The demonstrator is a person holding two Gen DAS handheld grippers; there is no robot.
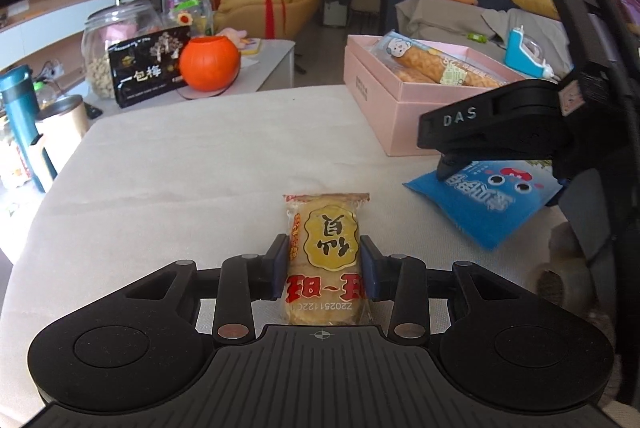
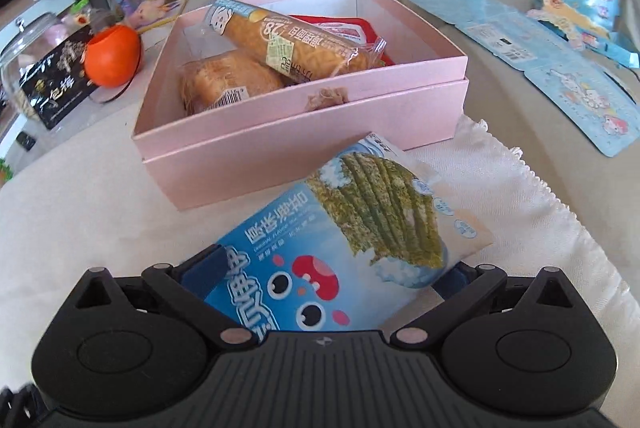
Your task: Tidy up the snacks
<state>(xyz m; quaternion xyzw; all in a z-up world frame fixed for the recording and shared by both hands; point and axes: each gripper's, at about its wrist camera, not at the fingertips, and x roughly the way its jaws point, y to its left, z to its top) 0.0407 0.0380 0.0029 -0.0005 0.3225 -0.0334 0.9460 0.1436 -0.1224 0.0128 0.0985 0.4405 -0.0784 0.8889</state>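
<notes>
Snacks partly boxed: three packets lie in pink box; rice cracker clamped in left gripper, seaweed packet clamped in right gripper, both unplaced.

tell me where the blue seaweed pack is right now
The blue pack sits between the right tool's fingers, just in front of the pink box; in the left wrist view it is at the right, beside the box.

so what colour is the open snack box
Pale pink snack box, white inside; clearest in the right wrist view.
</notes>
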